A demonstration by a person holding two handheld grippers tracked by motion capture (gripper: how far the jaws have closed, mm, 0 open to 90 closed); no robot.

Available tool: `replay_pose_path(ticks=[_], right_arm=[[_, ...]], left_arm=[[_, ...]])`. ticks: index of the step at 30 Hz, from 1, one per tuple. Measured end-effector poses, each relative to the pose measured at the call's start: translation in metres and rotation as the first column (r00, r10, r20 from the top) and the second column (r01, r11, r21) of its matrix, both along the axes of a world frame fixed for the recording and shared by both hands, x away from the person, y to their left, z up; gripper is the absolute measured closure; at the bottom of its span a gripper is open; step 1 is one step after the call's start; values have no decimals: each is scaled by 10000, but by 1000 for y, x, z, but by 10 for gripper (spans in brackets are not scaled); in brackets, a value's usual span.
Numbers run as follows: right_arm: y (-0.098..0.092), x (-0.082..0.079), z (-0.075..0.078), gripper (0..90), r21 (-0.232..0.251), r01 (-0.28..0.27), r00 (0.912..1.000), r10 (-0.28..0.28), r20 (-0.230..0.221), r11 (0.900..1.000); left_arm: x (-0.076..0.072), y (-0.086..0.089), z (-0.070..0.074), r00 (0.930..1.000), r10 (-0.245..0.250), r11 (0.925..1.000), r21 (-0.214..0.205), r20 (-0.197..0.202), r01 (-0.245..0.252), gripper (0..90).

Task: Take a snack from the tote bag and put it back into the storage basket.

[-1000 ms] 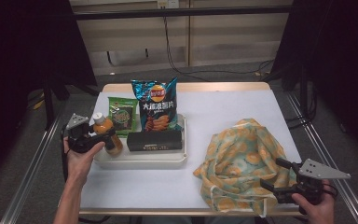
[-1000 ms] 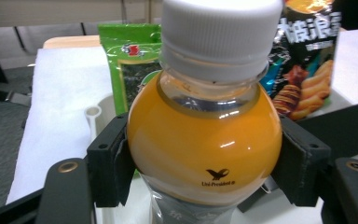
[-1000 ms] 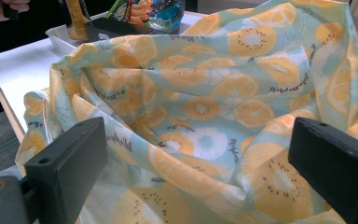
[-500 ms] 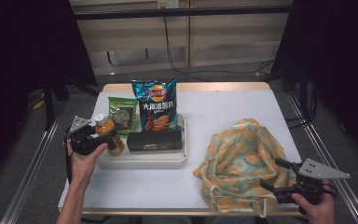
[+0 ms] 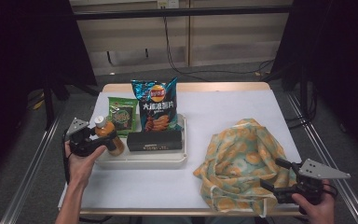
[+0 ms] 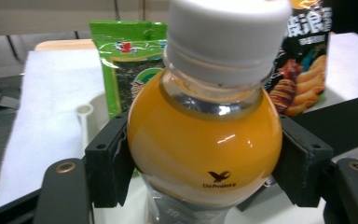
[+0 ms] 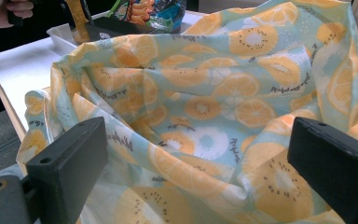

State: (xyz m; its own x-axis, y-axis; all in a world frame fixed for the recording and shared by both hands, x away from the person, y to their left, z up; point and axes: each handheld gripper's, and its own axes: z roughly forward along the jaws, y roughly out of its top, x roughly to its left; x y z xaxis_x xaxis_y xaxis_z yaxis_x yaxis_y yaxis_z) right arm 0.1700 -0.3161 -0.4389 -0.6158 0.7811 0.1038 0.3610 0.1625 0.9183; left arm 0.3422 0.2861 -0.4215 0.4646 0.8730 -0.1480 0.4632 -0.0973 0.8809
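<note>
One bottle (image 6: 204,144) of orange drink is the thing in hand: it stands at the left end of the tray (image 5: 142,161), beside the black box (image 5: 154,141) and in front of the green packet (image 5: 122,115). The left gripper (image 5: 103,142) pinches it at the shoulder, pads pressed on both sides just under the white cap. Full and fairly heavy, I judge, with smooth rounded plastic that could slip upward out of the pads; a hold lower, on the straight body, looks surer. Well right of the tray lies the soft bag (image 5: 244,165). The right gripper (image 5: 269,176) stands spread at its near edge, pinching nothing.
</note>
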Motion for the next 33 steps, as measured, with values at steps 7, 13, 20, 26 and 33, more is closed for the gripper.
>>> replay_pose_path(ticks=[7, 13, 20, 26, 33], right_arm=[[0, 0, 0, 43, -5, 2, 10000, -2, 33, 10000], [0, 1, 0, 42, 29, 12, 10000, -12, -13, 10000], [-1, 1, 0, 35, 66, 57, 10000, -57, 48, 10000], [-3, 1, 1, 28, 166, 120, 9999, -121, 99, 9998], [-5, 0, 3, 27, 268, 220, 9996, -225, 184, 9994]], left_arm=[[0, 0, -1, 9999, -129, 9999, -77, -51, 128, 208], [-5, 5, 3, 9998, -140, 9995, -278, 145, 144, 130], [-18, 13, 10, 9992, -93, 9988, -474, 378, 111, 63], [-38, 15, 18, 9962, -540, 9978, -360, 684, 565, 24], [-67, 3, 20, 9860, -1278, 9913, -178, 1068, 1304, 24]])
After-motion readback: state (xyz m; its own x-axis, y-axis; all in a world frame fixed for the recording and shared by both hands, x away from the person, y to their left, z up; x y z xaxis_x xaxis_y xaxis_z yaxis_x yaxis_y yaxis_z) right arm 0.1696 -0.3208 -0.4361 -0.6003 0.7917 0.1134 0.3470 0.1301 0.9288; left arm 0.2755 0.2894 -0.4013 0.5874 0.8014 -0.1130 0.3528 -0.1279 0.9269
